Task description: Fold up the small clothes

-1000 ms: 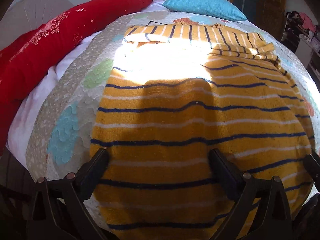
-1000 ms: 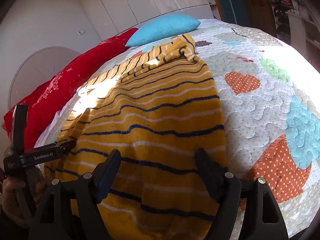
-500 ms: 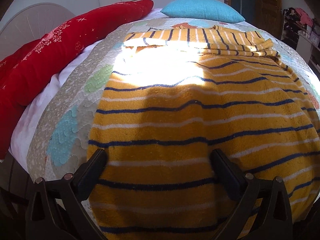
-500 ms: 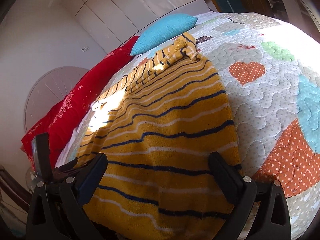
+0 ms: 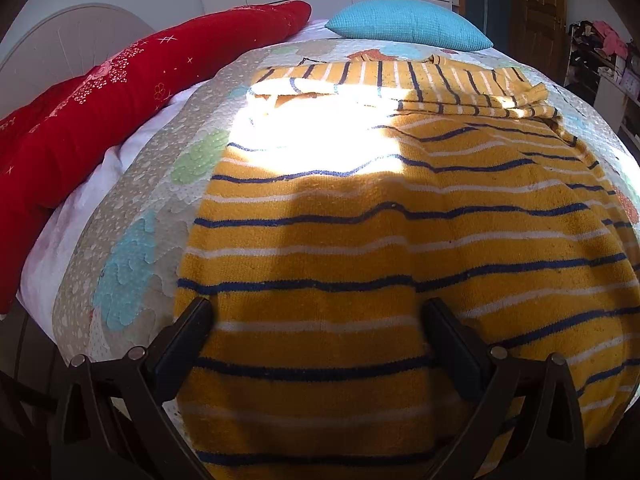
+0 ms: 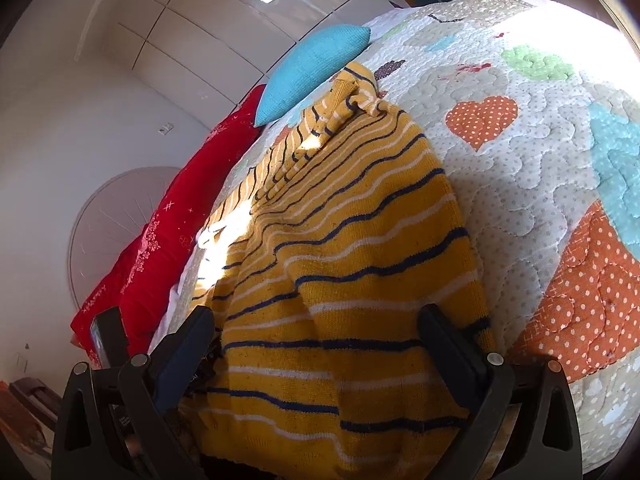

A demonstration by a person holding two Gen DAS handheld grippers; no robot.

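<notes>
A yellow sweater with navy and white stripes (image 5: 380, 240) lies spread on the quilted bed, its sleeves folded across at the far end. It also shows in the right wrist view (image 6: 352, 264), where its near hem hangs over the bed edge. My left gripper (image 5: 318, 330) is open, its fingers wide apart over the sweater's near left part. My right gripper (image 6: 316, 336) is open over the sweater's near right corner, tilted. Neither holds any cloth.
The patchwork quilt (image 5: 136, 216) covers the bed. A long red pillow (image 5: 100, 112) lies along the left side and a blue cushion (image 5: 408, 28) at the far end. White wardrobe doors (image 6: 224, 40) stand behind. The other gripper's body (image 6: 108, 340) shows at the left.
My right gripper has tilted and dropped toward the bed edge at the sweater's near right hem. My left gripper has shifted slightly closer over the sweater. Both stay open.
</notes>
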